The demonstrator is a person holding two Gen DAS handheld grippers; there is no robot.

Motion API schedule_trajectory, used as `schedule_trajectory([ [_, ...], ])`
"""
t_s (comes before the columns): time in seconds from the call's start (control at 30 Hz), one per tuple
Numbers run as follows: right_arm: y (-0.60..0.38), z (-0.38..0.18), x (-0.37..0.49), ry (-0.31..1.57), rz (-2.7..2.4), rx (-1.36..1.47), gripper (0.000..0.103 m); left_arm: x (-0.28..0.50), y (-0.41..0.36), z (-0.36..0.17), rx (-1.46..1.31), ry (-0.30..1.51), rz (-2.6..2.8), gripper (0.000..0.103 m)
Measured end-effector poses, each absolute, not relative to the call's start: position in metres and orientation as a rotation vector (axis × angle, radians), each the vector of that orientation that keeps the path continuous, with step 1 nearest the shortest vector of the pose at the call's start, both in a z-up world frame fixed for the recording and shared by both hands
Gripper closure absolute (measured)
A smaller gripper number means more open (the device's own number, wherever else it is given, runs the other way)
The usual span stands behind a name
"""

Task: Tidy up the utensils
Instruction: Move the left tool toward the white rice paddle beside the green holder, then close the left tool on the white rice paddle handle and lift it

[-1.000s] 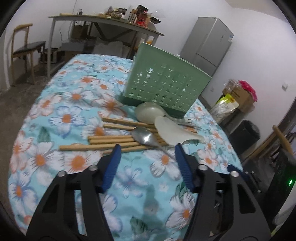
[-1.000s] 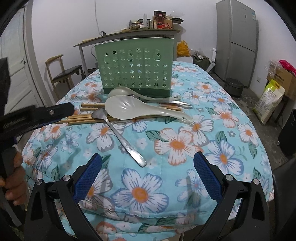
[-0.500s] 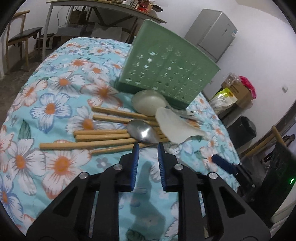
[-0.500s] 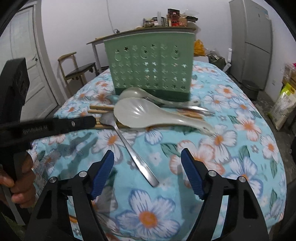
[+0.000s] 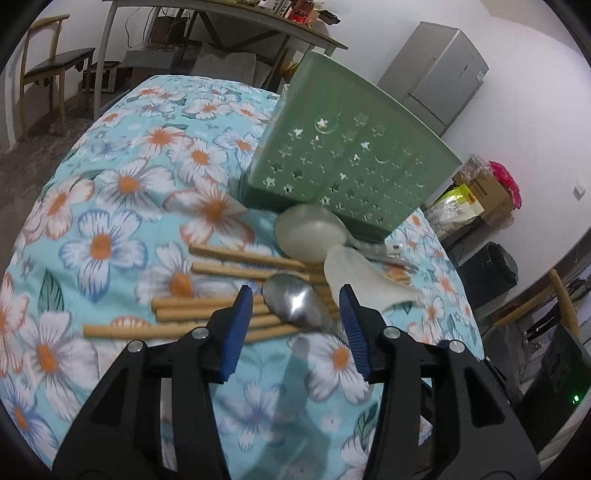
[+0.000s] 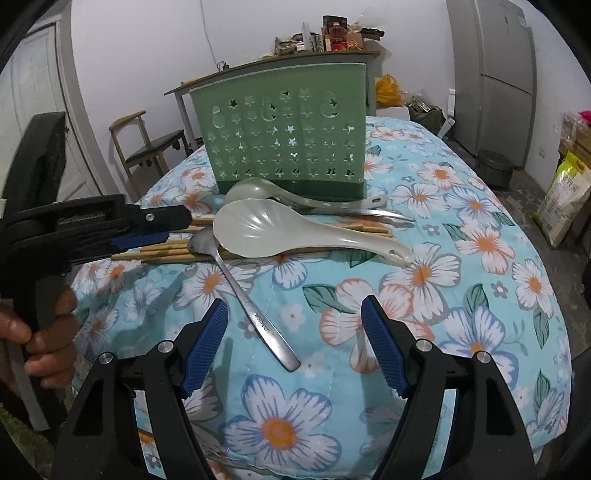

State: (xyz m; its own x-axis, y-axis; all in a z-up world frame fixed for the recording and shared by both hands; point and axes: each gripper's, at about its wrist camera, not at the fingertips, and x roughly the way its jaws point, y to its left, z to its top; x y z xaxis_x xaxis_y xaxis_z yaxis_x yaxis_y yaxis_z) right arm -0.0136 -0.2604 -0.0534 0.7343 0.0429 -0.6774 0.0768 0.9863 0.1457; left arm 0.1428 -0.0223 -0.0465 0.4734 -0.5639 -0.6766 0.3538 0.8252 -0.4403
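Note:
A green star-punched utensil holder (image 5: 354, 166) (image 6: 284, 133) stands upright on the flowered table. In front of it lie several wooden chopsticks (image 5: 207, 306) (image 6: 166, 253), a metal spoon (image 5: 295, 299) (image 6: 255, 314), a white scalloped serving spoon (image 6: 258, 229) and a pale ladle (image 5: 306, 229). My left gripper (image 5: 295, 306) hovers over the metal spoon's bowl and the chopsticks, jaws opening, pads touching nothing. My right gripper (image 6: 295, 314) stands open, with the spoon's handle end lying between its fingers, untouched.
The blue flowered tablecloth (image 6: 461, 295) falls away at its rounded edges. A person's hand (image 6: 40, 332) holds the left gripper's handle at the left. Behind stand a cluttered table (image 5: 221, 18), a wooden chair (image 6: 147, 147), a fridge (image 5: 436, 70) and a black bin (image 5: 491, 266).
My left gripper narrowed almost shut, then spread again while moving in over the spoon bowl and chopsticks. My right gripper's jaws narrowed from their widest and came closer to the spoon handle.

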Motion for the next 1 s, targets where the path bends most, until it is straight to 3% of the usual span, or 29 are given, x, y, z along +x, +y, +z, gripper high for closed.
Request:
schedule_trajectory([
  [1.0,-0.27,-0.048,-0.026,0.741,-0.041,0.205,0.03,0.189,0.002,-0.08,-0.612,1.082,-0.765,0.056],
])
